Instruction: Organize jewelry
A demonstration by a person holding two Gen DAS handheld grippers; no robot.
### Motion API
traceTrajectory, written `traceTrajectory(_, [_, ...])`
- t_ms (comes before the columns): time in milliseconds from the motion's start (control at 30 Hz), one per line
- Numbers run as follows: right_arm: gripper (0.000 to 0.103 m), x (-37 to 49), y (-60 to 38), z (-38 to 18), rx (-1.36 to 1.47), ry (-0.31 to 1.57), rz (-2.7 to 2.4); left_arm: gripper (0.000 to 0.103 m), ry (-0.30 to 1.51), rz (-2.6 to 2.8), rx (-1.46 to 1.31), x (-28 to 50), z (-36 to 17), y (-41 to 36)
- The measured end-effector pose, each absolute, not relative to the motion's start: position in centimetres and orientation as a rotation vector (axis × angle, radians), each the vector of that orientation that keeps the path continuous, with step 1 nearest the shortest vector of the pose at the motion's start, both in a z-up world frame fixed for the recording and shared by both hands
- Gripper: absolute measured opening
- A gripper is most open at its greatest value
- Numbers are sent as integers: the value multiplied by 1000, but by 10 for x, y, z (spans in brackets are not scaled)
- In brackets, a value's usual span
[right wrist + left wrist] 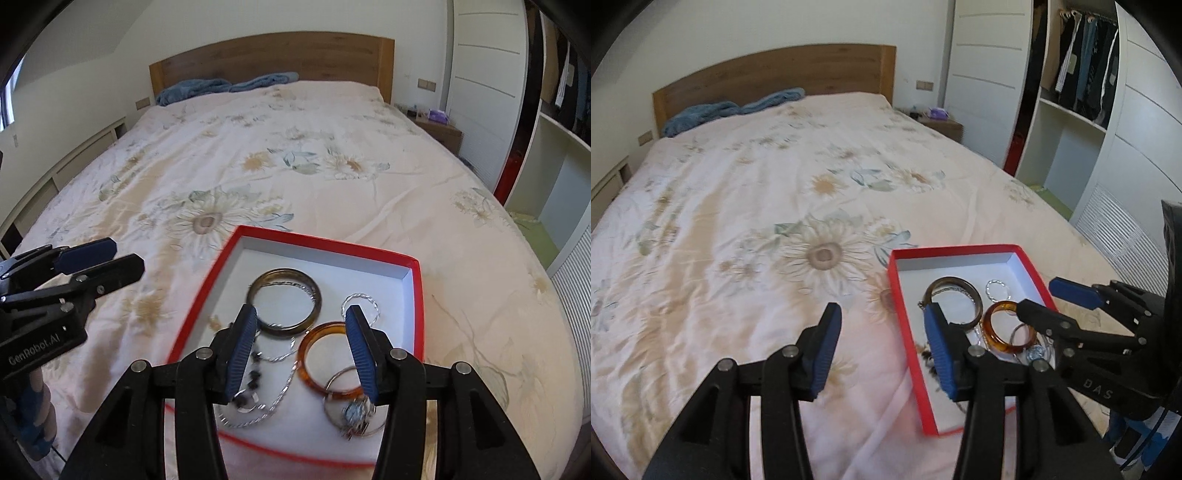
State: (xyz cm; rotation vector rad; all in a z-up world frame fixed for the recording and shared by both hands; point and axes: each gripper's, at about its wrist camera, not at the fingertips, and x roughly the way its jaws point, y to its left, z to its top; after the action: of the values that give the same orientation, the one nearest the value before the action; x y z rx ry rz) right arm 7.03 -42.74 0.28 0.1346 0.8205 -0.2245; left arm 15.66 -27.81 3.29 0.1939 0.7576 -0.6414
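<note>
Right wrist: right claw (301,354) apart over red box (415,314).
Amber bangle (314,373) between fingers (chains overlap); risk snagging silver chain (280,397).

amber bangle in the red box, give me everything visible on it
The amber bangle is a translucent orange-brown ring, glossy like resin or plastic, unbroken. It lies roughly flat on the white floor of the red box, right of the darker brown bangle. A thin metal ring overlaps its near edge. The right gripper hovers open above, not touching.
</note>
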Motion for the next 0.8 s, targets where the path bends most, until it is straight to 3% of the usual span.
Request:
traceTrajectory(400, [62,-18,-368,75,106,741,-208,54,641,-586,186,58,108,-220])
traceTrajectory(500, [73,-40,-355,87,98,727,-200,54,626,-565,175,35,118,-204])
traceTrajectory(800, [82,-99,-309,107,65,686,-152,54,638,-507,151,-21,125,-156])
